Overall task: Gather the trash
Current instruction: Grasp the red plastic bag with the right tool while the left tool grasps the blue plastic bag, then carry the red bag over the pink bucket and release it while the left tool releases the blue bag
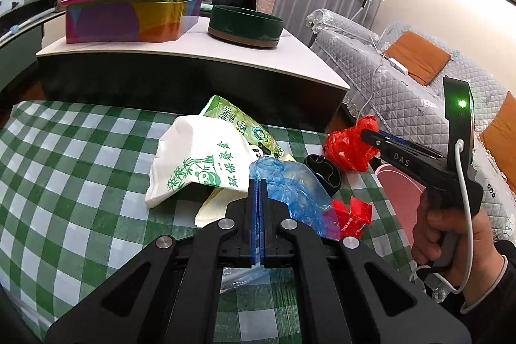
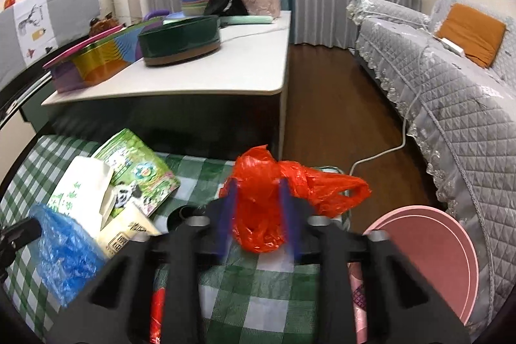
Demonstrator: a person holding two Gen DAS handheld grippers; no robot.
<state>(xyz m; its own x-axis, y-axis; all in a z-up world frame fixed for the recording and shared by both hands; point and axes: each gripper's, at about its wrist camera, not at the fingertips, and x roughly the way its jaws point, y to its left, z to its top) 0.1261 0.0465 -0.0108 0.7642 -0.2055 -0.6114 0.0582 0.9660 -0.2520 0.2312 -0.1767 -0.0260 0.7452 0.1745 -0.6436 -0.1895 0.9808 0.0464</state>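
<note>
Clearing litter from a green checked tablecloth (image 1: 80,150), I work two hand-held grippers over a small heap of wrappers. My right gripper (image 2: 258,199) is clenched on a crumpled red plastic bag (image 2: 267,199), its blue pads pressing into the bunched film at either side while a loose handle loop trails off to the right, over the table's edge. My left gripper (image 1: 259,189) is fully closed, its two pads meeting; whether they have nipped the edge of the blue plastic bag (image 1: 290,186) lying just beside them I cannot tell from these views.

The red bag looks almost weightless, soft and slick, likely to slide out if pinched by a single layer, so the thick knotted middle seems the right place to hold. The blue bag should handle the same way and wants gathering into a wad first. The white tissue pack (image 1: 193,157) and the green wrapper (image 1: 238,124) behind it appear light and squashy, better taken at a corner fold. A pink round bin (image 2: 429,257) stands near the table's right edge, seemingly the destination.
</note>
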